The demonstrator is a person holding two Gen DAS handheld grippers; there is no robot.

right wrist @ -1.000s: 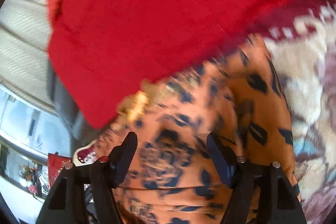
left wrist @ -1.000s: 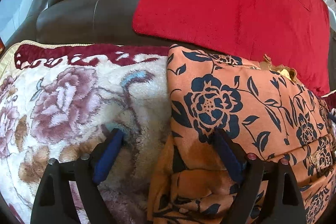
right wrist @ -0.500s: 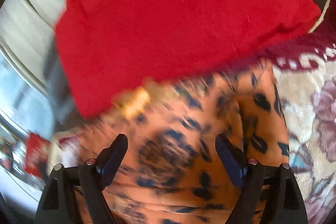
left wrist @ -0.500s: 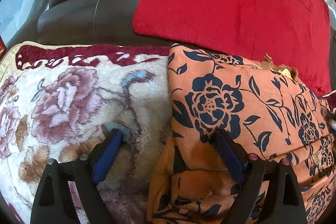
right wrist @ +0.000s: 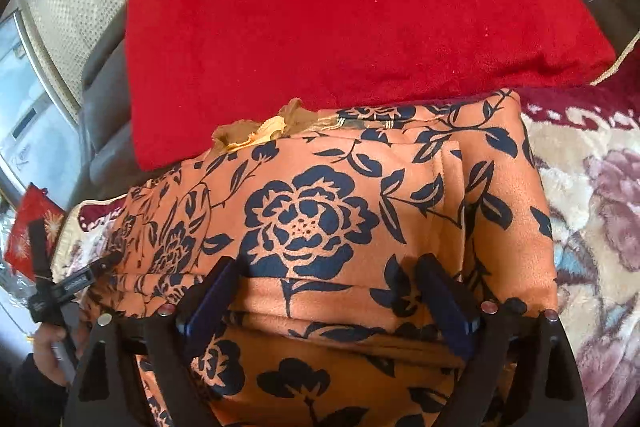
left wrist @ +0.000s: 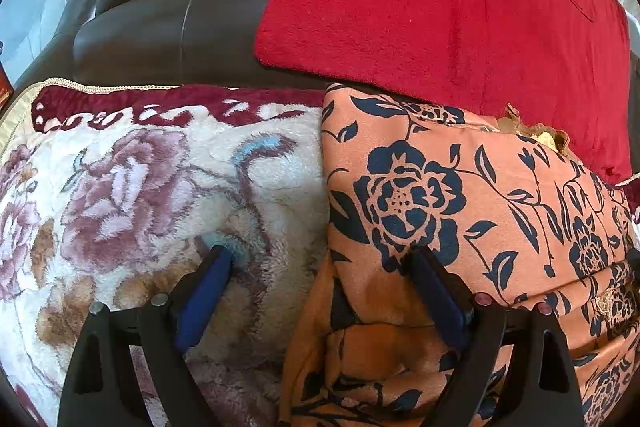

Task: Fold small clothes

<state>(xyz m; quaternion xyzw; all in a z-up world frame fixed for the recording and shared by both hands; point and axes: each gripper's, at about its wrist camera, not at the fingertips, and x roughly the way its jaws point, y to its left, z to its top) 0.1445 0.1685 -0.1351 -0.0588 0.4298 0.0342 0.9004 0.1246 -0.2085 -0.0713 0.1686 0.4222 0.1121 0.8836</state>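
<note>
While opening, right hand-held gripper (right wrist: pixel 328 291) empty.

No legible text on anything here

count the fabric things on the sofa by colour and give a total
Red: 1, the red cloth leaning on the sofa back
Orange with dark blue flowers: 1, the folded orange garment
Cream and maroon floral: 1, the plush blanket under it
Total: 3
</note>
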